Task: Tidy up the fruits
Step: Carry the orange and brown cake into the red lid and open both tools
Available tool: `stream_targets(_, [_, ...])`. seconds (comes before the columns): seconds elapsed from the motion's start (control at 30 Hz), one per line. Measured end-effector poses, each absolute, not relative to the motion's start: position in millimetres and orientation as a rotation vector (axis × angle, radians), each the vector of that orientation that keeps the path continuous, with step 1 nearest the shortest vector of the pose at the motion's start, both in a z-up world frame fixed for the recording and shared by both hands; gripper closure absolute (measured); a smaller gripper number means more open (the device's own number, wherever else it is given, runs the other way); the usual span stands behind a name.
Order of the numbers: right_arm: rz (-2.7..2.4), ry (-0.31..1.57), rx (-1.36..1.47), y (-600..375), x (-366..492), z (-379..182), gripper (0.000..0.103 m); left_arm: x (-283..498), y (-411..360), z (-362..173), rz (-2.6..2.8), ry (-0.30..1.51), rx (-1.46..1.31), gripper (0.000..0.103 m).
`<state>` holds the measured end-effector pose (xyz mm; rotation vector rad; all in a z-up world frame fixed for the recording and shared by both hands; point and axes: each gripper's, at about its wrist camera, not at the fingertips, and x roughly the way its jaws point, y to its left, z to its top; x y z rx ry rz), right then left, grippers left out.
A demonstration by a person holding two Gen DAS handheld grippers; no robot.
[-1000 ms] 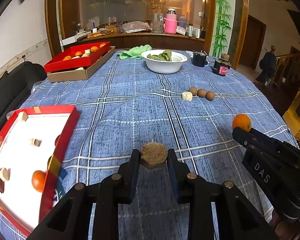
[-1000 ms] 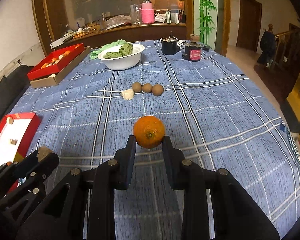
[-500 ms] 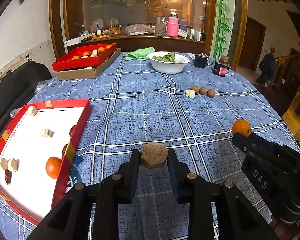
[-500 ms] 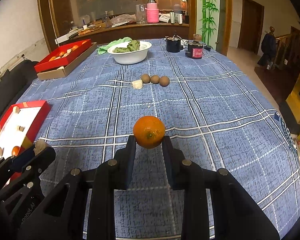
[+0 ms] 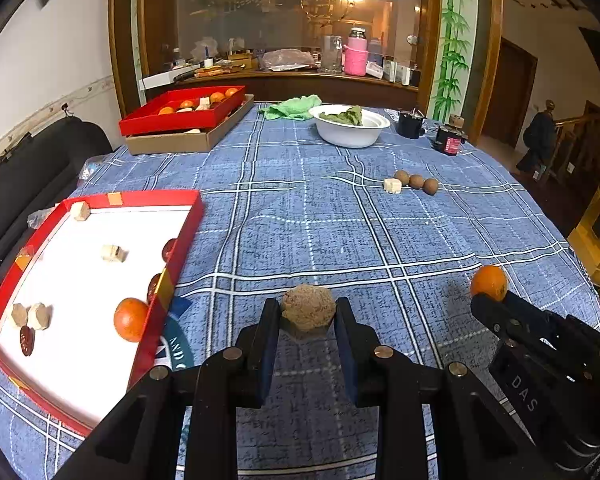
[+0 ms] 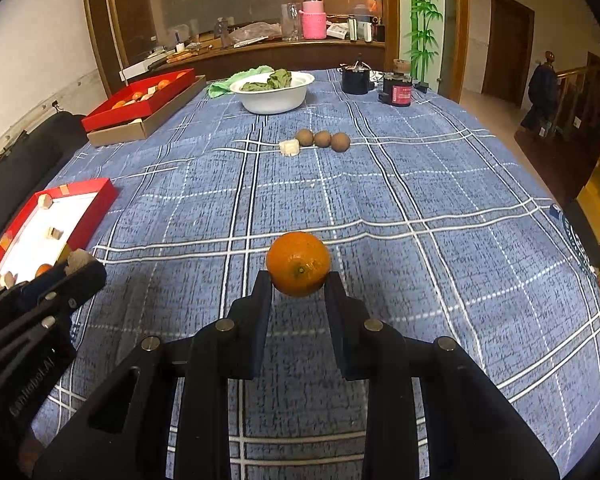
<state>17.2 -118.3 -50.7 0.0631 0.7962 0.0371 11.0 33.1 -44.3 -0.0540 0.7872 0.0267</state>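
Tray (image 5: 172,280) sits just off the left gripper's (image 5: 307,314) left, a bit ahead, so you've only got a short hop. That gripper's clamped on the brown lump (image 5: 308,307), so lift it clear over the red rim and drop it on a bare white patch, not onto the orange (image 5: 130,319) lying by the rim. Your right gripper (image 6: 298,280) is clamped on the other orange (image 6: 298,263), well right of the tray. I'd keep it back so the two grippers don't bump.
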Motion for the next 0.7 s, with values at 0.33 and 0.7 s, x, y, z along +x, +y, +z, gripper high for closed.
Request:
stream_targets(0.33, [0.114, 0.775, 0.042, -96, 9, -40, 0.077, -6, 78, -29, 0.102, 0.753, -0.112, 0.076])
stream_targets(0.7, [0.292, 0.751, -0.010, -28, 7, -23, 0.077, -15, 149, -26, 0.280, 0.750, -0.172, 0.076])
